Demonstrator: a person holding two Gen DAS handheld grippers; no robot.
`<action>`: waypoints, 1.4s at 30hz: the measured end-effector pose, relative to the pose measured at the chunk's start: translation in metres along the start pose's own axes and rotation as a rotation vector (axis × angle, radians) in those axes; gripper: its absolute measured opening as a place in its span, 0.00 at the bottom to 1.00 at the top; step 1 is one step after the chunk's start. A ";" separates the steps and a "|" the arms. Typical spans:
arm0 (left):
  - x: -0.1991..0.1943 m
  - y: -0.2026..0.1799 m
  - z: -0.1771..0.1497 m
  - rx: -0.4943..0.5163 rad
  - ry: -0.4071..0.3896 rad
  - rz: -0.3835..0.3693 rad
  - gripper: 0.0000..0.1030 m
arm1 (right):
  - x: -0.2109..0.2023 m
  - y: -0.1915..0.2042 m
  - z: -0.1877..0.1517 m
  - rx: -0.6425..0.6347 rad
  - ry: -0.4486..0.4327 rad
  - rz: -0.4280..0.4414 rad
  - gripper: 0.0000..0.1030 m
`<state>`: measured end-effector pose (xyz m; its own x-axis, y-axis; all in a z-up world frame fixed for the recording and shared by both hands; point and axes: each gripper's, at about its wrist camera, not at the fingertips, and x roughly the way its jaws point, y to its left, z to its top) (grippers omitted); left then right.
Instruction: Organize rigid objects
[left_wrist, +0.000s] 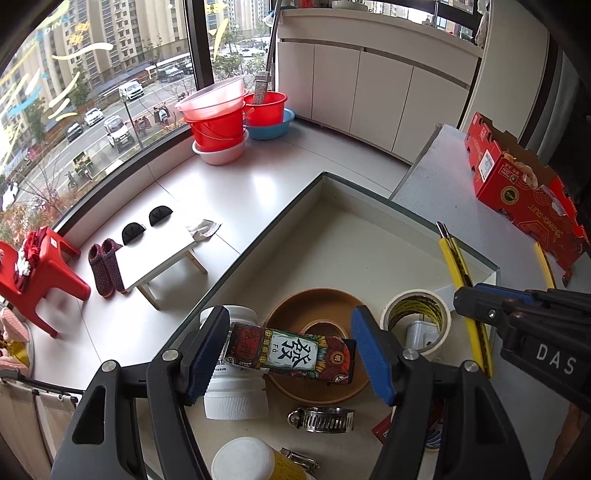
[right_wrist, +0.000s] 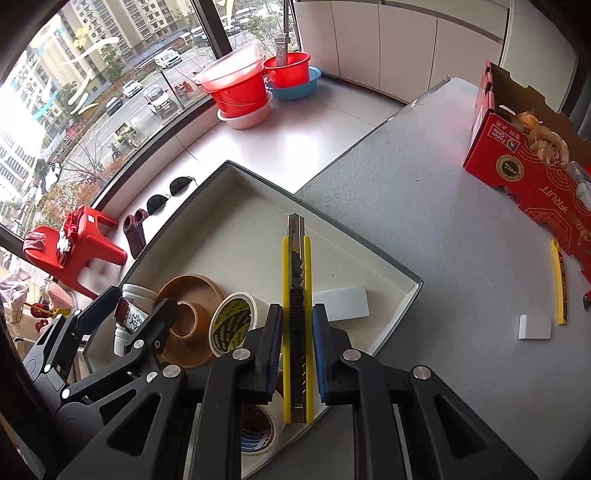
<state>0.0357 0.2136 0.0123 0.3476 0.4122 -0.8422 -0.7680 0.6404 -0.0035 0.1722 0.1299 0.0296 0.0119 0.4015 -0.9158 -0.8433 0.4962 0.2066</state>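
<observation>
Right gripper (right_wrist: 297, 354): jaws clenched on yellow utility knife (right_wrist: 296, 295), blade end pointing away, held over tray (right_wrist: 413, 286), likely for placement inside.
Left gripper (left_wrist: 291, 354): jaws spread, printed card box (left_wrist: 291, 350) between pads; left pad touches box end, right pad apart. Box rests tilted across white jar (left_wrist: 236, 391) and brown bowl (left_wrist: 317, 343).
Tape roll (left_wrist: 415, 317) beside bowl.
Red fruit carton (right_wrist: 532, 177) far, on grey table (right_wrist: 424, 192).

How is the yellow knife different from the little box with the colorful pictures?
The yellow utility knife is long, thin and plain; the colorful box is short, blocky and patterned. The right tool squeezes the utility knife tight; the left tool stands open around the colorful box. Both are above the tray.
</observation>
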 end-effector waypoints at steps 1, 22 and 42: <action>0.001 -0.001 0.000 0.001 0.008 -0.005 0.74 | 0.000 0.001 -0.001 -0.005 0.003 -0.001 0.17; -0.057 0.012 -0.034 0.009 -0.019 -0.017 1.00 | -0.058 0.017 -0.036 -0.021 -0.101 -0.013 0.99; -0.085 0.023 -0.069 -0.100 0.114 0.019 1.00 | -0.076 0.059 -0.069 -0.117 -0.010 -0.059 0.99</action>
<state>-0.0486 0.1487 0.0469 0.2736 0.3441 -0.8982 -0.8258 0.5628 -0.0360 0.0849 0.0758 0.0877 0.0683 0.3827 -0.9214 -0.8978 0.4262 0.1105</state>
